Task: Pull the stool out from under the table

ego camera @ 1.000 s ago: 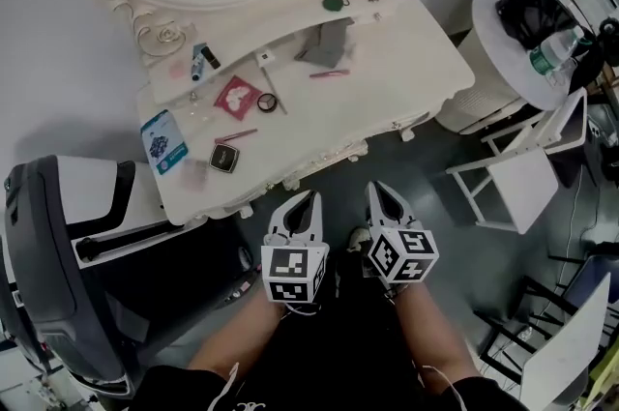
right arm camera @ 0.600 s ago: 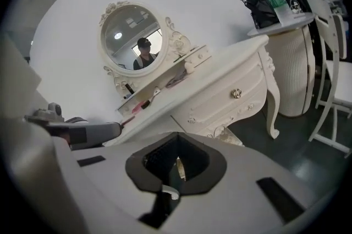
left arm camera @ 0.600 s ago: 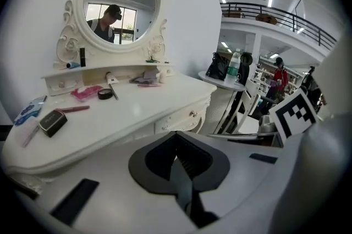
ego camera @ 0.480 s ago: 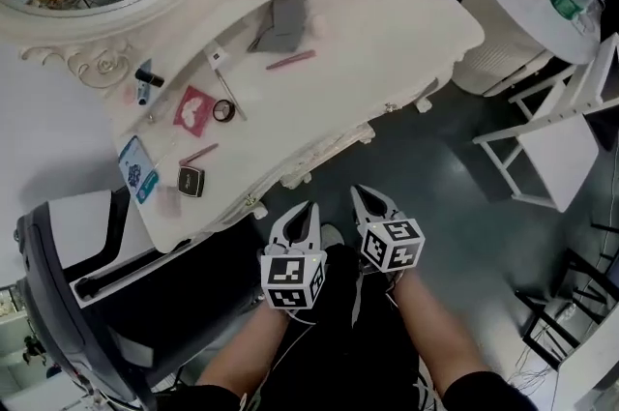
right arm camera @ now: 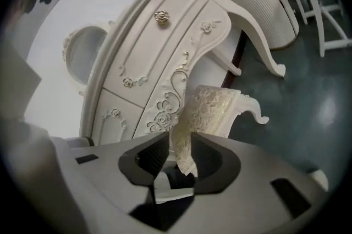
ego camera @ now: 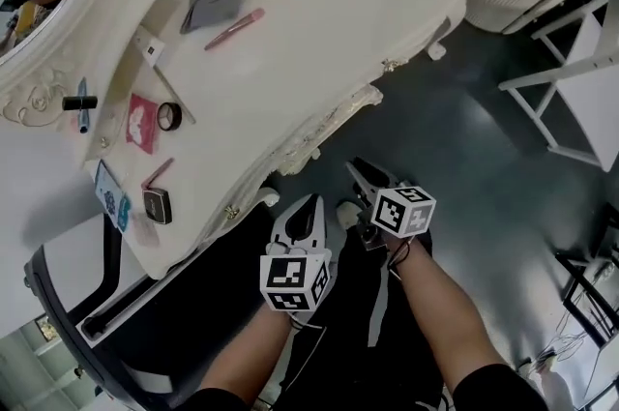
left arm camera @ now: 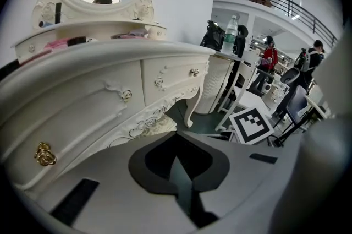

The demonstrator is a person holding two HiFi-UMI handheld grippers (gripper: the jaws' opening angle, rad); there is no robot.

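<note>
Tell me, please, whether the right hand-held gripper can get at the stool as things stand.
Probably yes: the right hand-held gripper has a lace-covered corner of the stool between its jaws, which have just been opening, and nothing blocks it.

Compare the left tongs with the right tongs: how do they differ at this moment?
The left tongs are shut, tips together; the right tongs stand slightly apart, having just been opening. The left tongs have nothing between them; the right tongs straddle the lace-covered edge of the stool, without visibly clamping it. Shared: both point at the front of the white table, below its top.
</note>
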